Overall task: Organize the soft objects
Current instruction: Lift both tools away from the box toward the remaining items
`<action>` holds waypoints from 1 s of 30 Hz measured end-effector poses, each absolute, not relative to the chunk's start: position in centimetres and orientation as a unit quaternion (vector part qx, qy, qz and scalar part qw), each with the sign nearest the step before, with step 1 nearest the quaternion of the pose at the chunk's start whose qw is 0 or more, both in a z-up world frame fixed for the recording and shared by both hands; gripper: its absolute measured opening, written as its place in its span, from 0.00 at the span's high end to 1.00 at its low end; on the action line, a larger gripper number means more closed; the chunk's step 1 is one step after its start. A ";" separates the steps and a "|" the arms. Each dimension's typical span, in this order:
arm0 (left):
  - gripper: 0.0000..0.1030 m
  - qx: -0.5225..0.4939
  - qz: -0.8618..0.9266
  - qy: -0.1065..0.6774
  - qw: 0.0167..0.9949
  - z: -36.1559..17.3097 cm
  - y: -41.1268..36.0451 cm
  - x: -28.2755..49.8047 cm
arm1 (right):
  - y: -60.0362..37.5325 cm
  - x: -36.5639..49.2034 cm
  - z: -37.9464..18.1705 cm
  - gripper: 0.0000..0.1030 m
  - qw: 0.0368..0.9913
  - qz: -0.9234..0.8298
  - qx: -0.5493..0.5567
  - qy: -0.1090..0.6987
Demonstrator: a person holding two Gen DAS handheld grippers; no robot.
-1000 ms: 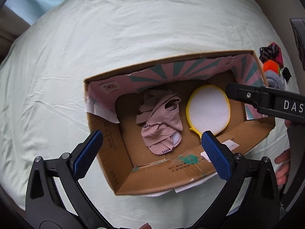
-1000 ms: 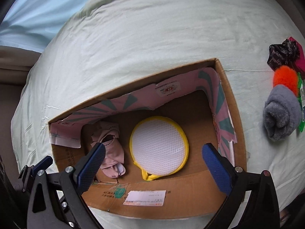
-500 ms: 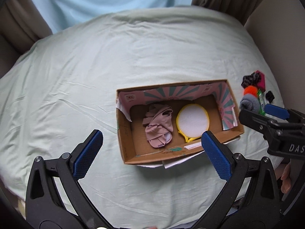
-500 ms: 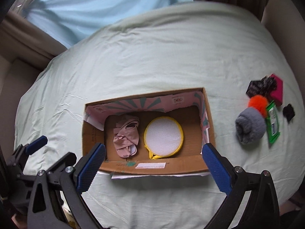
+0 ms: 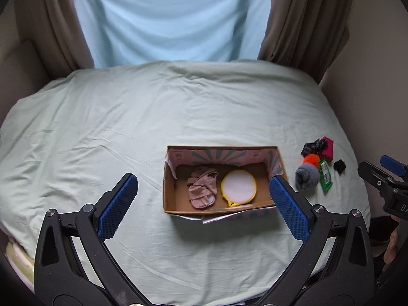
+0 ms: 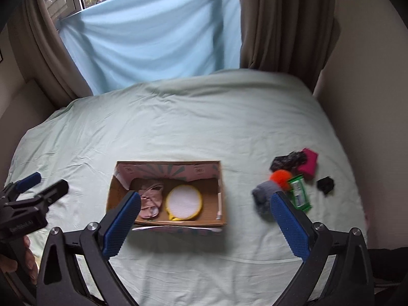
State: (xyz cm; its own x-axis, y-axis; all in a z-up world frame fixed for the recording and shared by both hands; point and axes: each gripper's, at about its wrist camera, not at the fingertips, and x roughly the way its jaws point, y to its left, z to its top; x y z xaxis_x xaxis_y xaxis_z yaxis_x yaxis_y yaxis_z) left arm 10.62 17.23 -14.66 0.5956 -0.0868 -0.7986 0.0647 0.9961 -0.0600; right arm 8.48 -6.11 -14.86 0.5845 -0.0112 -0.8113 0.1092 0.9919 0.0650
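An open cardboard box [image 5: 168,193] [image 6: 112,199] lies on the pale green bed. It holds a pink fabric piece [image 5: 202,190] [image 6: 150,200] and a round white mesh pad with a yellow rim [image 5: 238,186] [image 6: 183,202]. A heap of soft things lies right of the box: a grey fuzzy roll [image 5: 307,177] [image 6: 264,193], an orange pompom [image 5: 311,159] [image 6: 280,177], a green packet [image 5: 326,176] [image 6: 299,193], black and magenta cloths [image 5: 320,146] [image 6: 298,162], a small black piece [image 5: 339,165] [image 6: 326,185]. My left gripper [image 5: 204,199] and right gripper [image 6: 205,214] are open, empty and high above the bed.
The bed [image 5: 153,117] fills the middle of both views. A blue sheet [image 6: 153,40] and brown curtains [image 6: 285,20] hang behind it, a wall [image 6: 369,76] runs along its right side. The other gripper shows at each view's edge [image 5: 385,181] [image 6: 33,201].
Both grippers have pulled back and up from just over the box to high above the bed. The box contents and the heap have not moved. Both stay open.
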 end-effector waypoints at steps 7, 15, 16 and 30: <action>0.00 -0.030 -0.063 0.432 0.899 -12.8 13.3 8.7 | -11.3 4.9 -12.4 0.02 0.901 -0.042 0.078 0.425; 0.00 -0.059 -0.054 0.425 0.901 -12.0 6.6 8.1 | -18.5 3.4 -12.3 0.02 0.908 -0.035 0.077 0.411; 0.00 -0.056 -0.053 0.426 0.902 -12.1 5.5 8.3 | -19.3 3.2 -12.3 0.02 0.909 -0.032 0.074 0.409; 0.00 -0.120 -0.066 0.492 0.860 -18.0 -8.2 11.0 | -30.8 4.5 -16.3 0.02 0.900 0.039 0.041 0.433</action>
State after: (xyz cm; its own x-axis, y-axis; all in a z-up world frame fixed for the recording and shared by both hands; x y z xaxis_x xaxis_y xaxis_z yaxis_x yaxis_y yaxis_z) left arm 11.02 -8.22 -18.00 0.5068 -0.2320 -0.8303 -0.0052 0.9623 -0.2721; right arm 4.49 -30.78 -16.34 0.6223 0.1052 -0.7756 -0.0334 0.9936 0.1080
